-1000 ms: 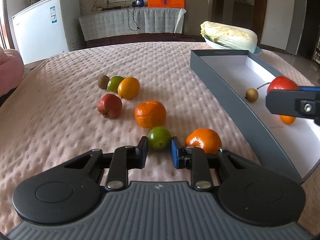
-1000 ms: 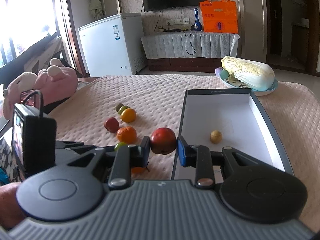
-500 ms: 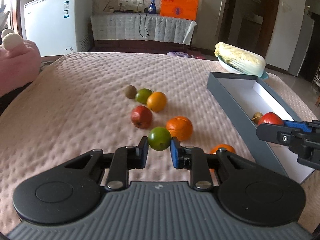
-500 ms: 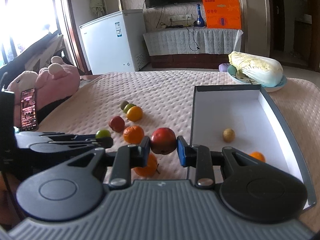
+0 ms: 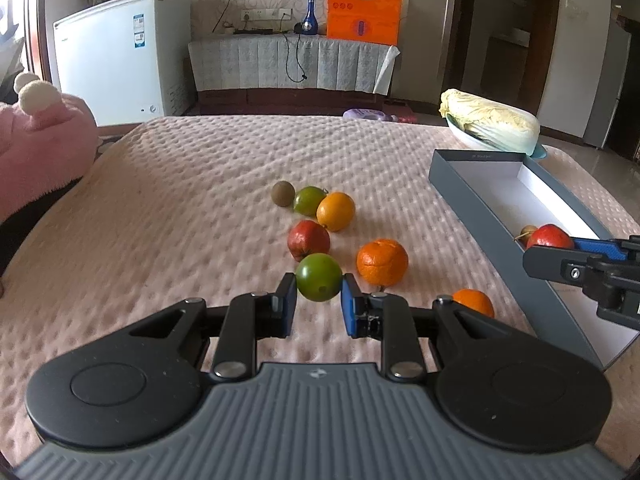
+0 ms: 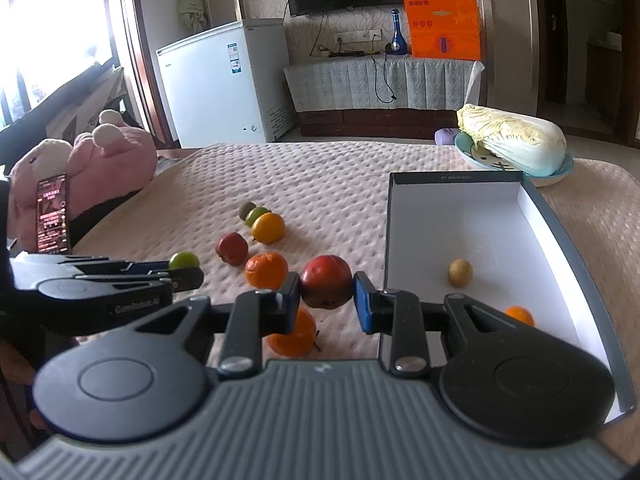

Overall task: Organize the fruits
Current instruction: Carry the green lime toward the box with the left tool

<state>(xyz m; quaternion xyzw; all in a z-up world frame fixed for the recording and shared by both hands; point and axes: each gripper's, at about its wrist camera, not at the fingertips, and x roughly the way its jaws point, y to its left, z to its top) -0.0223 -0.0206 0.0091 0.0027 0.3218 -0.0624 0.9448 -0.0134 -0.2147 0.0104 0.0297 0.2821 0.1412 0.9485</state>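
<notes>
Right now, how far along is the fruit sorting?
Done: a small brown fruit and a small orange lie in the grey box. In hand: left gripper holds a green fruit, right gripper a red apple. Left: six fruits on the blanket, including another red apple.

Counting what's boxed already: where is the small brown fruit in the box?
In the right wrist view, the small brown fruit lies on the box floor, right of the right gripper.

Daylight floods from the blown-out window [image 6: 48,40] at left; soft shadows, fisheye-bent edges, slightly soft background.
</notes>
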